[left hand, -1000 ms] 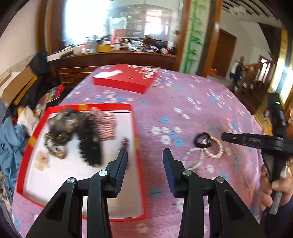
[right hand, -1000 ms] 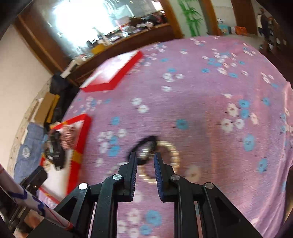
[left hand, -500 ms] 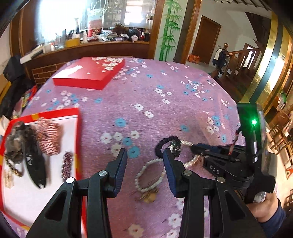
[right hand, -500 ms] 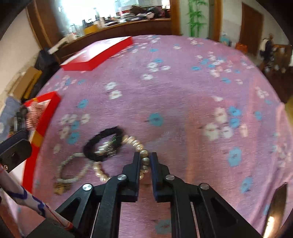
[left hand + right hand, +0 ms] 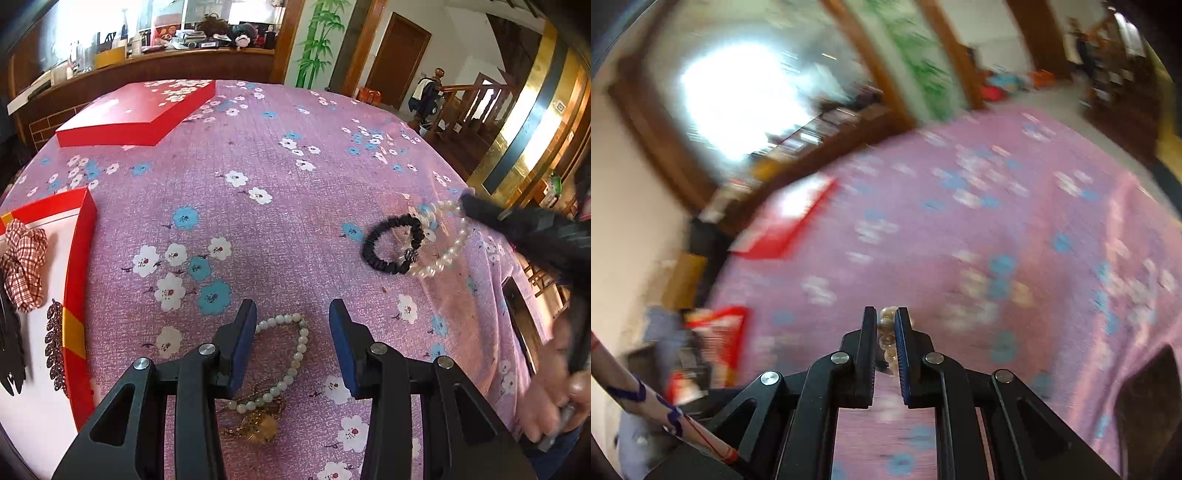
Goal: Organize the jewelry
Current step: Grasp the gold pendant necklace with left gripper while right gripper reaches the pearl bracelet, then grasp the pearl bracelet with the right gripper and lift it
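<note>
Down the left wrist view: left gripper (image 5: 291,332) open, pads pressing on nothing, poised over a pale bead necklace (image 5: 291,354) with a gold pendant (image 5: 258,428) lying on the pink flowered tablecloth (image 5: 258,166); upper loop of the necklace between the two fingers, pendant partly hidden under the gripper body. Farther right, black scrunchie (image 5: 391,247) flat on the cloth, with a pearl bracelet (image 5: 448,247) overlapping its right side. Right gripper (image 5: 469,203) reaching in from the right edge, tip at the bracelet's far end, strand hanging from it in a blurred loop. At the left edge, red-rimmed tray (image 5: 79,277) holding a checked scrunchie (image 5: 24,266) and a dark beaded leaf piece (image 5: 55,343). Red box lid (image 5: 136,114) far back on the cloth, well apart from the rest.

Next, the right wrist view, heavily blurred: right gripper (image 5: 886,332) clamped shut on the pearl bracelet (image 5: 886,328), beads pinched between both pads. Tablecloth (image 5: 960,240), red lid (image 5: 783,225) and tray (image 5: 720,332) only as smears.
</note>
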Available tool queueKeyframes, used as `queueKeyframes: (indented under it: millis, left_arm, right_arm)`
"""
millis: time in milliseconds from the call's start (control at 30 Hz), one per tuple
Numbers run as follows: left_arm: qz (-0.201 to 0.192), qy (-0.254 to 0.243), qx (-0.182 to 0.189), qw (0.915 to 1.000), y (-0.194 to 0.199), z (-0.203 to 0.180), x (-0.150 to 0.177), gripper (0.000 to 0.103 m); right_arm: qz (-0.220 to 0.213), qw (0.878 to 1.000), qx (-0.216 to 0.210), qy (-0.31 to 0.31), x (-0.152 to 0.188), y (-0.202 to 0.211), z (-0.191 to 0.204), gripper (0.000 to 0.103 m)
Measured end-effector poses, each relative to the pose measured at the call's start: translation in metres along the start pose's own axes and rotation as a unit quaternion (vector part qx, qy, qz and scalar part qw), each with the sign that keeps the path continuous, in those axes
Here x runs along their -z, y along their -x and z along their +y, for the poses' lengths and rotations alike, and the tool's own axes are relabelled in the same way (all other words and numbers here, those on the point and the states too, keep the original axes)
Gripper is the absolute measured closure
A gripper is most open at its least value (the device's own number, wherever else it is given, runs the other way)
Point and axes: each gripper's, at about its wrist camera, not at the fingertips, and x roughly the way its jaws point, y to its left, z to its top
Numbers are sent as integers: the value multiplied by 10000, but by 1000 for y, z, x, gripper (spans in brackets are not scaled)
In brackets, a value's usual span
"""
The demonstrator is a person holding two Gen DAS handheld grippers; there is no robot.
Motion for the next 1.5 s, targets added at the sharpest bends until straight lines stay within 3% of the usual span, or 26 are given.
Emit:
queueKeyframes:
  millis: [100, 200, 300, 367, 433, 500, 633, 733, 867, 967, 1400, 1433, 1500]
  left_arm:
    - [-71, 17, 47, 10000, 3, 3, 0, 64]
    - [-73, 83, 96, 9999, 4, 5, 0, 64]
    - [-44, 40, 102, 9999, 4, 2, 1, 64]
    - [-8, 1, 56, 10000, 4, -1, 0, 64]
    - [-19, 66, -2, 10000, 8, 1, -3, 64]
    - [11, 176, -143, 9997, 14, 9, -5, 64]
    - [234, 150, -12, 9996, 24, 20, 3, 64]
    - [427, -254, 97, 9987, 24, 13, 15, 64]
    - [675, -678, 24, 9954, 18, 2, 31, 83]
    - [601, -969, -233, 9932, 25, -1, 44, 83]
    - [320, -1078, -535, 9922, 23, -11, 59, 81]
    - [308, -1080, -542, 9922, 24, -12, 61, 87]
    - [320, -1018, -481, 9931, 26, -11, 61, 88]
  right_arm:
    - [-399, 9955, -796, 324, 2, 25, 25, 92]
    - [-583, 9959, -473, 498, 4, 29, 34, 92]
    - [-392, 9986, -256, 232, 0, 20, 18, 92]
    - [-34, 9996, -28, 281, -2, 3, 12, 92]
    - [276, 9996, -57, 9, 1, -14, 1, 92]
    - [719, 9972, -123, 139, 7, -32, 3, 92]
    - [1084, 9929, -101, 473, 17, -48, 15, 89]
    - [1125, 9917, 39, 617, 23, -52, 21, 77]
    - [1037, 9937, 70, 419, 20, -48, 11, 77]
    - [1006, 9945, 88, 288, 15, -49, 4, 77]
    - [944, 9950, 162, 288, 14, -47, 5, 76]
    - [942, 9950, 171, 279, 13, -46, 4, 76]
    - [955, 9948, 180, 297, 13, -47, 5, 76]
